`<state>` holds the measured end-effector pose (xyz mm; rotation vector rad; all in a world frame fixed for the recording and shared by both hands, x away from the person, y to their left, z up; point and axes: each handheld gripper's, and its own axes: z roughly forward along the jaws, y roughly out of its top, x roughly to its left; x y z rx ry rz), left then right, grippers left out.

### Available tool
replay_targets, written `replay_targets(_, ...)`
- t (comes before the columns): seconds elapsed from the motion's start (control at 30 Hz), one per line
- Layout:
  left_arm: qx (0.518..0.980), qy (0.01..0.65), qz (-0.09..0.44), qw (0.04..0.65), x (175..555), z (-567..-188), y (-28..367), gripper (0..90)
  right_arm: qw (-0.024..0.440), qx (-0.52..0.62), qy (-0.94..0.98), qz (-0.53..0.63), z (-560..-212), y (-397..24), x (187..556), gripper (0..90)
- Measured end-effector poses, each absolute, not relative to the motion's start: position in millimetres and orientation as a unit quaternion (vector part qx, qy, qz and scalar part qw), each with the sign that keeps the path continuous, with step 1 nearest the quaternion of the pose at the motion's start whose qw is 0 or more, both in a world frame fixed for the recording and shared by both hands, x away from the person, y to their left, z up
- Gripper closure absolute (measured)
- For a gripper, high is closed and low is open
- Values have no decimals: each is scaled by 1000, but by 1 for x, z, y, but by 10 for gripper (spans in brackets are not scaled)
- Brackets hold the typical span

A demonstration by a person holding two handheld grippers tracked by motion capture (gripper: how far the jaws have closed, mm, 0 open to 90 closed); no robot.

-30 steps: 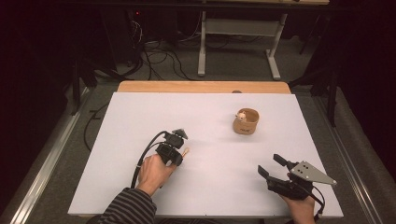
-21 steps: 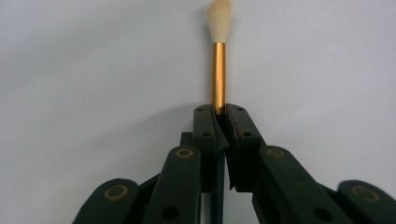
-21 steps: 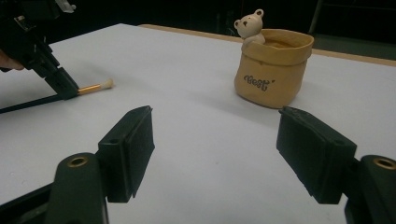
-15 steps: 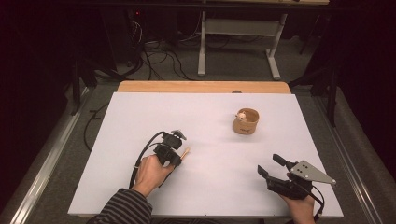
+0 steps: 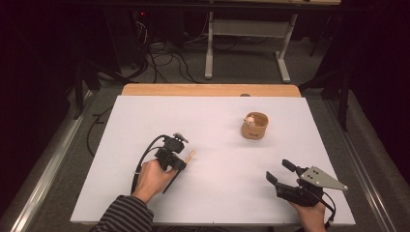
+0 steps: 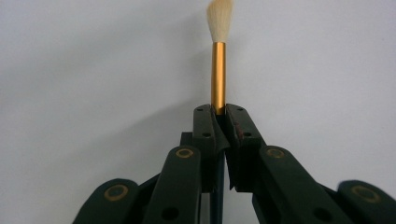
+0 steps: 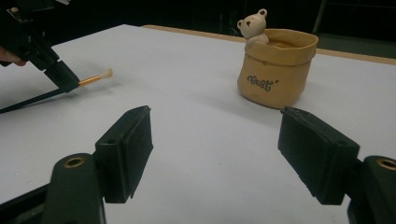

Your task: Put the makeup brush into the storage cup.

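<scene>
Bare table (image 5: 212,121) all round; the bear pot (image 5: 255,127) alone stands right of centre.

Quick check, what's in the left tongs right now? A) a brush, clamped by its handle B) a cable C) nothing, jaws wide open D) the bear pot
A: in the left gripper view the left tongs are shut on the brush, its gold ferrule and pale bristles sticking out past the jaw tips; the pot stands apart on the table.
</scene>
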<state>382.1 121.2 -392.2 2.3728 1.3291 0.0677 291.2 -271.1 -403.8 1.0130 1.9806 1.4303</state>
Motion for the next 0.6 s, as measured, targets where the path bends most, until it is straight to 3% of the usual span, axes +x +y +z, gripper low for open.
replay_targets(0.6,836,469,37,282,371,-374,140,837,219,371,739,518,-404,-270,294,264)
